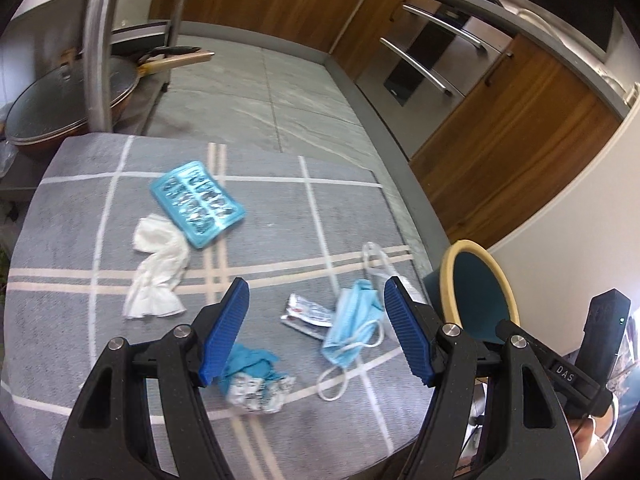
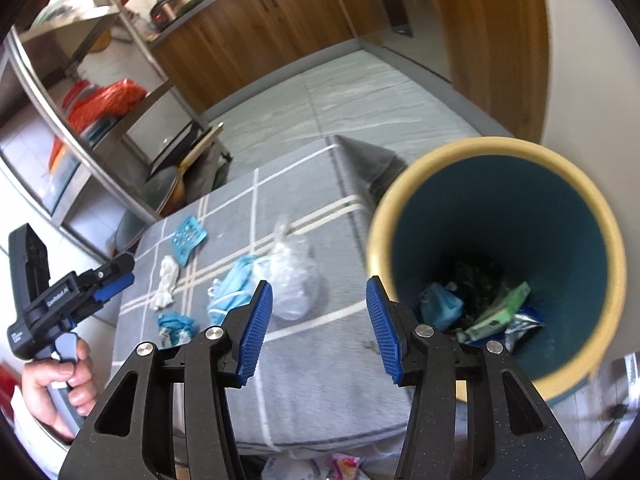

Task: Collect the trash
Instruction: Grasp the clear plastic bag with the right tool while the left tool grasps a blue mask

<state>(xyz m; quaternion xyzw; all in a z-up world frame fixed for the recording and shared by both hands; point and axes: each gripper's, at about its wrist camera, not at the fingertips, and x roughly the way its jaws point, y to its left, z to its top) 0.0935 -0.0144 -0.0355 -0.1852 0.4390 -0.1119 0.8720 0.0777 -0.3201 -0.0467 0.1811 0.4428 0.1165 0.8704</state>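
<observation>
Trash lies on a grey checked cloth [image 1: 80, 208]: a blue blister tray [image 1: 198, 204], a white tissue [image 1: 156, 268], a foil wrapper [image 1: 308, 314], a blue face mask [image 1: 352, 328], a crumpled blue glove [image 1: 252, 360] and a clear plastic bag [image 1: 380, 264]. My left gripper [image 1: 316, 300] hovers open above the wrapper and mask, holding nothing. A teal bin with a yellow rim [image 2: 472, 148] stands off the cloth's right edge and holds several pieces of trash, among them a green packet [image 2: 500, 312]. My right gripper [image 2: 319, 296] is open and empty beside the bin's left rim.
A lidded pan [image 1: 68, 96] sits on a low shelf beside a metal rack post [image 1: 98, 40] at the left. Wooden cabinets and an oven [image 1: 432, 60] line the far side of a grey tiled floor [image 1: 260, 92]. A hand [image 2: 60, 380] holds the left gripper's handle.
</observation>
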